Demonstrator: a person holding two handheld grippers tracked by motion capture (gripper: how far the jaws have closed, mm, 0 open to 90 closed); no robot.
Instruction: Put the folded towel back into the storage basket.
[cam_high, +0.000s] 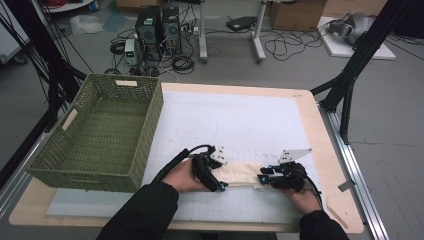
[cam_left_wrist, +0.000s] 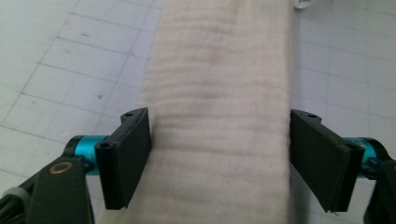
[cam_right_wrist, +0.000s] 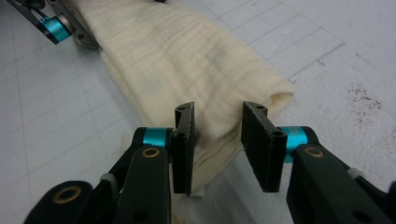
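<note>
A cream cloth (cam_high: 242, 174), folded into a long strip, lies on the white grid mat (cam_high: 240, 120) near the table's front edge. My left gripper (cam_high: 220, 186) is at its left end. In the left gripper view the jaws (cam_left_wrist: 219, 149) stand wide, one along each long edge of the cloth (cam_left_wrist: 219, 84), without squeezing it. My right gripper (cam_high: 262, 178) is at the right end. In the right gripper view its jaws (cam_right_wrist: 217, 116) straddle the cloth's folded end (cam_right_wrist: 187, 60) with a gap at the right pad (cam_right_wrist: 257, 140). The left gripper (cam_right_wrist: 56, 28) shows far off there.
A green woven basket (cam_high: 150, 120) stands empty on the table's left side, close to the left forearm. The wooden table edge (cam_high: 320, 150) runs along the right. Black frame legs, computers and cables are on the floor beyond.
</note>
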